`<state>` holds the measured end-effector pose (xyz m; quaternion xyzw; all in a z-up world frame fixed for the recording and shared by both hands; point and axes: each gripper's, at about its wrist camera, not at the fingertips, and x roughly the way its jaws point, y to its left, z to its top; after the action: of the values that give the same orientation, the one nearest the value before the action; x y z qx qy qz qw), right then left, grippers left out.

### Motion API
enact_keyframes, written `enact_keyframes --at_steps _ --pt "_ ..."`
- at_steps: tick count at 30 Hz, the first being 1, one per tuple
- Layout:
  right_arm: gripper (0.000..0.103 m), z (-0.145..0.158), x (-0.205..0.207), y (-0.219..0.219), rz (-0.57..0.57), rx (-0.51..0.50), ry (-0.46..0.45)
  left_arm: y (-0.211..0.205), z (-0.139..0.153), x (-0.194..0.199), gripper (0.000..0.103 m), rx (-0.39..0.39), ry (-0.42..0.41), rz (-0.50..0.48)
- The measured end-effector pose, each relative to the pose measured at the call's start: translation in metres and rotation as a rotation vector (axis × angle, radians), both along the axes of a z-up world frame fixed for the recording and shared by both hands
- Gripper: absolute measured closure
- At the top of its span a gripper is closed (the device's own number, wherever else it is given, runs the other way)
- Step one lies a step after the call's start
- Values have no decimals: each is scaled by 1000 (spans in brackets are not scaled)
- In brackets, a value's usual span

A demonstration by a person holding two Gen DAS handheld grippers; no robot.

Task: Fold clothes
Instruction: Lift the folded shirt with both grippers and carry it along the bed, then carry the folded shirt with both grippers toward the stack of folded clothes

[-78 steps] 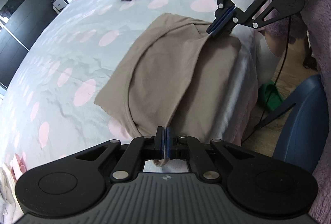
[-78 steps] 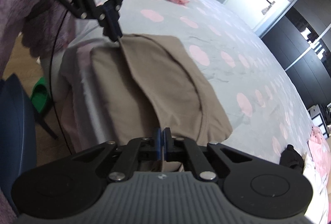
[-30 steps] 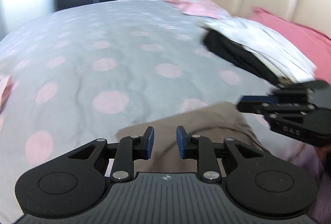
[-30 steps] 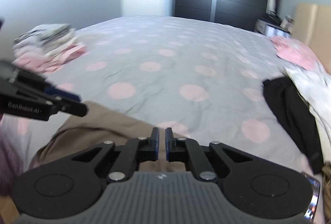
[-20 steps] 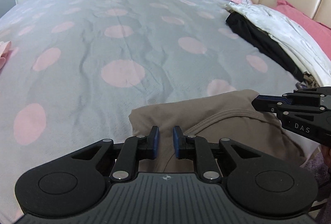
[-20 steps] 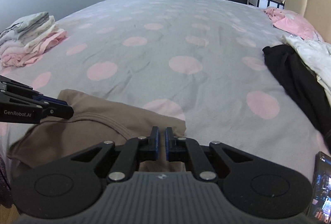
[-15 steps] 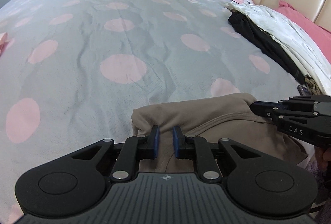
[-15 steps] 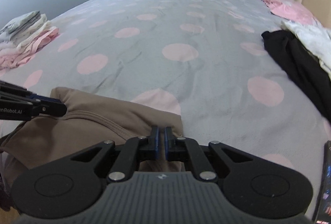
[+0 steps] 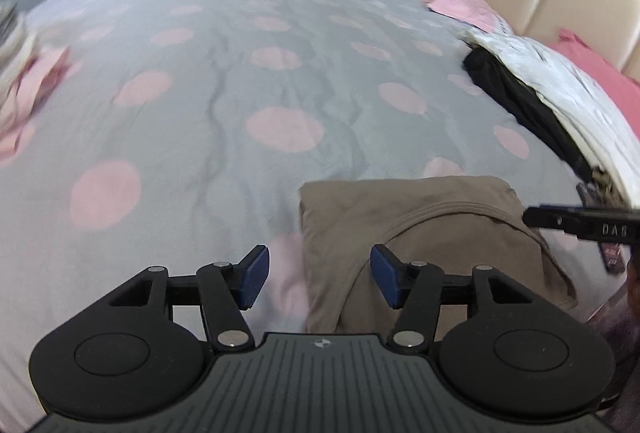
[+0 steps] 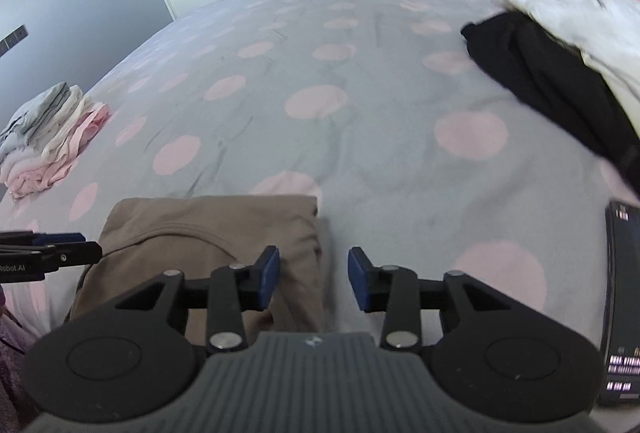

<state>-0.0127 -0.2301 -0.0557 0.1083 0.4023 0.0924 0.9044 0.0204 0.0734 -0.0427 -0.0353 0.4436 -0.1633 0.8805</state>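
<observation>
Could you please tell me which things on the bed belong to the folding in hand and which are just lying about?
In the job:
- tan top, folded at the bed's near edge
- left gripper, jaws opening, off the cloth
- right gripper, jaws opening, off the cloth

Lying about:
- black garment
- white pile
- folded stack
- phone

Brown garment (image 9: pixel 420 233): near edge hidden under both gripper bodies, its lower fold not visible.
Right gripper (image 9: pixel 580 223): left wrist view crops all but one finger at the right border.
Phone (image 10: pixel 622 305): right of the right gripper, cut by the frame; screen text unreadable.
Folded stack (image 9: pixel 24 73): far left of the left gripper, motion-blurred and cropped.
Black garment (image 10: pixel 560 89): far end leaves the frame.
</observation>
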Motion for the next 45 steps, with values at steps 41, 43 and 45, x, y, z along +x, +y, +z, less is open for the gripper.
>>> enact_keyframes --at_steps 41,43,45 --pt "86 9 -11 38 157 80 -17 -4 7 -3 91 -168 55 -53" --pt "86 19 -11 40 161 84 -40 1 16 -1 91 -191 46 -42" --pt "86 31 -11 43 165 92 -59 7 26 1 91 -214 38 -31"
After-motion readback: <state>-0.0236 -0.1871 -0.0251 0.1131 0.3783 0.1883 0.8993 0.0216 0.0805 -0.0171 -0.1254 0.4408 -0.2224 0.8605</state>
